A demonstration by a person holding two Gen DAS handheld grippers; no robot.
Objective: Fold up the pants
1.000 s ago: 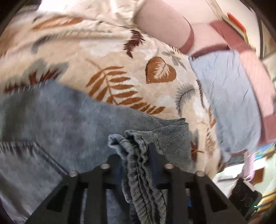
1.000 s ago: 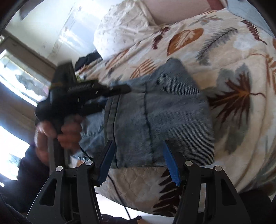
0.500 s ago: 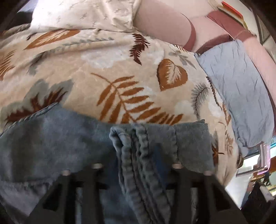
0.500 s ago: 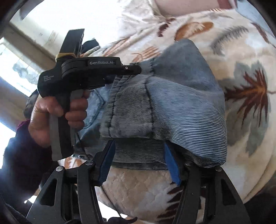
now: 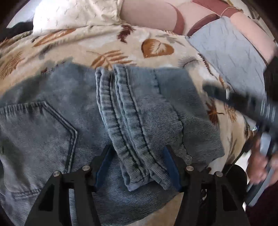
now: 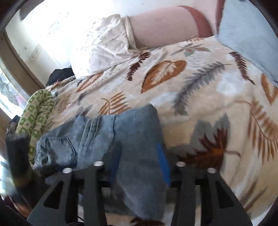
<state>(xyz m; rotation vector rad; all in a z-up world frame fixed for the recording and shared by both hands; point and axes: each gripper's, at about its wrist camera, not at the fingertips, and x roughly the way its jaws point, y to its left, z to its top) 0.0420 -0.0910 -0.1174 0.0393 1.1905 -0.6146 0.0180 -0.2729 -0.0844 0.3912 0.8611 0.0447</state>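
The pants point(image 5: 57, 111) lie folded on the bed point(image 5: 111, 41) near its front edge, their long axis running left to right across the left wrist view. A back pocket point(image 5: 40, 121) shows on the left part. Across the middle a doubled band of ribbed hem or waistband point(image 5: 121, 111) lies on top, running from the far side toward the camera — roughly crosswise to the long axis. The right end of the stack is a thick folded edge close to the edge of the bed.

The left tool point(image 5: 137, 166) is released, its blue-padded fingers point(image 5: 171, 166) spread on either side of the ribbed band, low over the denim; whether they touch it cannot be told.

The right tool point(image 6: 139, 165) is blurred, its fingers apart with denim lying between them; it does not look clenched on the cloth. In the left wrist view it appears as a dark smear off the right end of the pants.

A white pillow point(image 5: 76, 15) and a blue pillow point(image 5: 229, 57) sit at the far side of the bed — well apart from the pants.
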